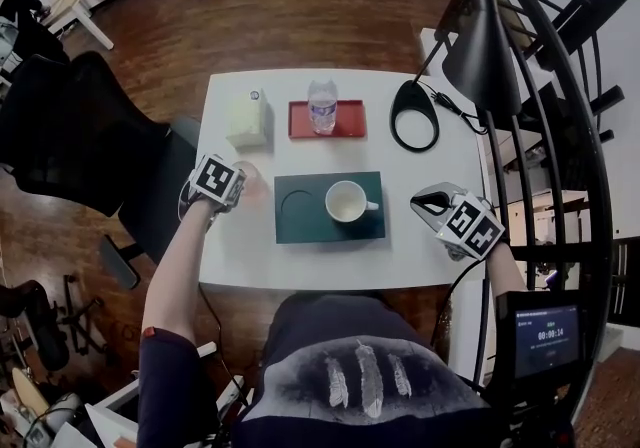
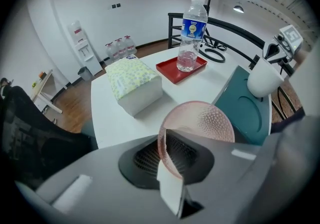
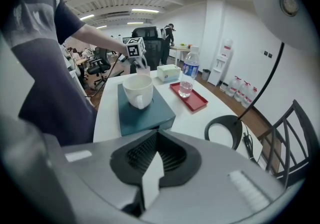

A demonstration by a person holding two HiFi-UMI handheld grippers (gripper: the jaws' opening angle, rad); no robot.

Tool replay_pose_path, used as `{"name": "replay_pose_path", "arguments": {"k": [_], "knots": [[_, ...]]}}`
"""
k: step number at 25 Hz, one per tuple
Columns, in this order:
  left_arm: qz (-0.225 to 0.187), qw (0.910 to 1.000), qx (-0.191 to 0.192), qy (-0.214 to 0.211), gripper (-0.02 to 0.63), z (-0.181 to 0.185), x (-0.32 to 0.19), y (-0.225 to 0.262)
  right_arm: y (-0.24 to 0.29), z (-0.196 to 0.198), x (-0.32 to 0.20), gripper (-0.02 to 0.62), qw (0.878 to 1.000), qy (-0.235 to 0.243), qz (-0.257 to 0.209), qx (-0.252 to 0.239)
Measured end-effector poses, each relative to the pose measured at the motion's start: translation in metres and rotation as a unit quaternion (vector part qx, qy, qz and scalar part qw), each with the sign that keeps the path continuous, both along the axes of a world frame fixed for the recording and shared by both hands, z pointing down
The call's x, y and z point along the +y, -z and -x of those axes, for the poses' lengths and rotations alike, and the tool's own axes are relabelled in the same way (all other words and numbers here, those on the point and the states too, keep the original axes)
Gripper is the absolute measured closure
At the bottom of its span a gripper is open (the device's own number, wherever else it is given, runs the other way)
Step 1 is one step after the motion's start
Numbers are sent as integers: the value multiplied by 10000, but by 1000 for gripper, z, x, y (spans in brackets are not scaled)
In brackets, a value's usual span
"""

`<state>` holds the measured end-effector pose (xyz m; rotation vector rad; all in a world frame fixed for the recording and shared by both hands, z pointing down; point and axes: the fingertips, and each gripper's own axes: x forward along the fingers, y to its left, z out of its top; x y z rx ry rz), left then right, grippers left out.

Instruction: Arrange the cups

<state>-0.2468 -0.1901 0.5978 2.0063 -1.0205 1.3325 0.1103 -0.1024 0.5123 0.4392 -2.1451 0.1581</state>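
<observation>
A pink dimpled glass cup (image 2: 210,120) stands on the white table (image 1: 240,251) just left of the teal tray (image 1: 300,228). My left gripper (image 1: 243,184) is shut on the near rim of that pink cup (image 1: 254,179), the rim caught between its two pads. A white mug (image 1: 346,202) sits on the right half of the teal tray, handle pointing right; the round recess (image 1: 297,205) on the left half is bare. My right gripper (image 1: 432,204) hovers to the right of the tray, shut with nothing in it; its view shows the white mug (image 3: 137,89) ahead.
Behind the tray stand a tissue box (image 1: 248,118) and a red tray (image 1: 300,122) holding a water bottle (image 1: 322,106). A black lamp base (image 1: 414,114) with cable lies at the back right. A black metal chair (image 1: 560,106) is on the right and an office chair (image 1: 70,126) on the left.
</observation>
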Motion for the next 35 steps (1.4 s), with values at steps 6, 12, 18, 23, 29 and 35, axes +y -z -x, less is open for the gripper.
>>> {"name": "replay_pose_path", "arguments": {"k": [6, 12, 18, 23, 29, 35], "knots": [[29, 9999, 134, 79, 572, -2, 4, 4, 0, -4, 6, 594, 10000, -37, 59, 34], [147, 9991, 285, 265, 574, 3, 9, 6, 0, -5, 7, 594, 9999, -11, 100, 45], [159, 9989, 261, 357, 575, 9, 9, 20, 8, -8, 0, 594, 9999, 23, 41, 94], [-276, 9975, 644, -23, 575, -16, -6, 66, 20, -5, -10, 594, 9999, 86, -123, 79], [-475, 9930, 835, -692, 575, -49, 1, 114, 24, -1, -8, 594, 9995, 216, -189, 138], [-197, 9854, 769, -1507, 575, -77, 23, 127, 36, 4, -14, 594, 9992, 219, -340, 23]]}}
